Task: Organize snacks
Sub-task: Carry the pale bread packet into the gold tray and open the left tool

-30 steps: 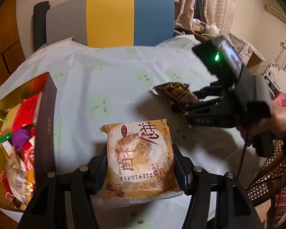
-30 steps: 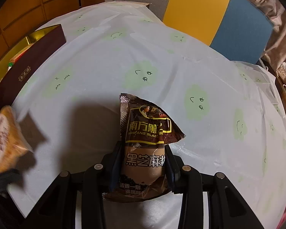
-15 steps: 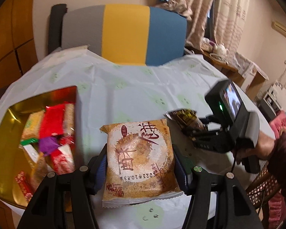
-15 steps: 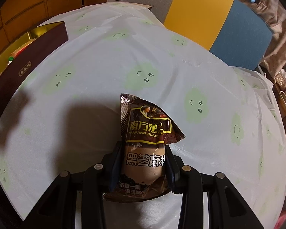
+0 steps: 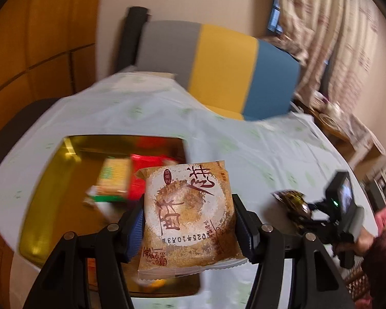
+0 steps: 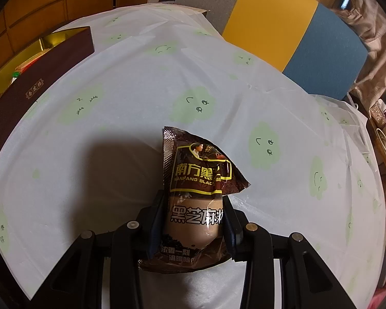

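Note:
My left gripper [image 5: 189, 221] is shut on a square tan pastry packet [image 5: 187, 216] with red characters, held in the air over the right part of a gold-lined snack box [image 5: 54, 180]. Inside the box lie a green-and-cream packet [image 5: 113, 177] and a red packet [image 5: 146, 162]; the view is blurred. My right gripper [image 6: 193, 221] is shut on a dark brown sesame-paste sachet [image 6: 195, 180], held above the table. In the left wrist view the right gripper [image 5: 308, 216] shows at the right with that sachet [image 5: 292, 200]. The box's brown side [image 6: 38, 90] shows at upper left in the right wrist view.
A table [image 6: 141, 77] under a pale cloth with green cloud faces fills both views. Behind it stands a grey, yellow and blue chair back [image 5: 224, 64]. A person's hand [image 5: 365, 242] holds the right gripper. Curtains and a side table with a teapot [image 5: 332, 108] stand at the right.
My left gripper has carried the pastry packet up and leftward, from over the bare cloth to over the snack box. The right gripper and its sachet have stayed in place.

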Tool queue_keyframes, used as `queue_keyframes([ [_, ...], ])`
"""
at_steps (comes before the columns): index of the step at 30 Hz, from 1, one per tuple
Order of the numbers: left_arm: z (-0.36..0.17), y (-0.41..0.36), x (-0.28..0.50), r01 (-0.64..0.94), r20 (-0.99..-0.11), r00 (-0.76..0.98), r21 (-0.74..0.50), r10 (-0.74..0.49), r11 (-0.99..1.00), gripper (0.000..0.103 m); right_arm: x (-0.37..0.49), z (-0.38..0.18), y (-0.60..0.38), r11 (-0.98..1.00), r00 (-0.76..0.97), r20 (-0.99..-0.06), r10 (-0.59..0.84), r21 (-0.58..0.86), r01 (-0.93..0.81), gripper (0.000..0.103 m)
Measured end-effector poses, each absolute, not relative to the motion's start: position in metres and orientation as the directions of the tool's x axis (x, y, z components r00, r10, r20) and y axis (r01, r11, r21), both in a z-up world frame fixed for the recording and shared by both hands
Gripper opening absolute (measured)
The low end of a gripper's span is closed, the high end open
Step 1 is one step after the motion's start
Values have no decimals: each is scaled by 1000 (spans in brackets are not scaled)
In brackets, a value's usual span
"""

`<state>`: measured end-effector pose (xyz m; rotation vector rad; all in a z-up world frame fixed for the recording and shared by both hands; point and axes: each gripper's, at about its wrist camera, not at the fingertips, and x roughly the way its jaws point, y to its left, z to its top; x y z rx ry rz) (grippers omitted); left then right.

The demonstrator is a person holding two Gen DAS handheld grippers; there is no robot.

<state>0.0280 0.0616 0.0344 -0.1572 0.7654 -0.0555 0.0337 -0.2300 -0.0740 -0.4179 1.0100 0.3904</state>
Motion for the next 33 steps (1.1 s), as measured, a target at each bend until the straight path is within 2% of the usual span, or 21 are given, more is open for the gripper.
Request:
queue_keyframes([
  [7,35,148,14,-230,-683,729,-204,30,951,61,35,-74,-230,849,479,-870,117,-162,-502,40],
  [14,20,197,7,-356,-712,698,-243,84,903,61,33,-74,-229,847,486,-867,112,-173,-503,40],
  [26,-28,200,33,-398,-778,627,-358,-34,844,61,33,-75,-229,850,489,-865,113,-171,-498,41],
  [33,-55,191,55,-420,-816,577,-337,-39,843,61,33,-74,-229,849,490,-865,110,-175,-498,41],
])
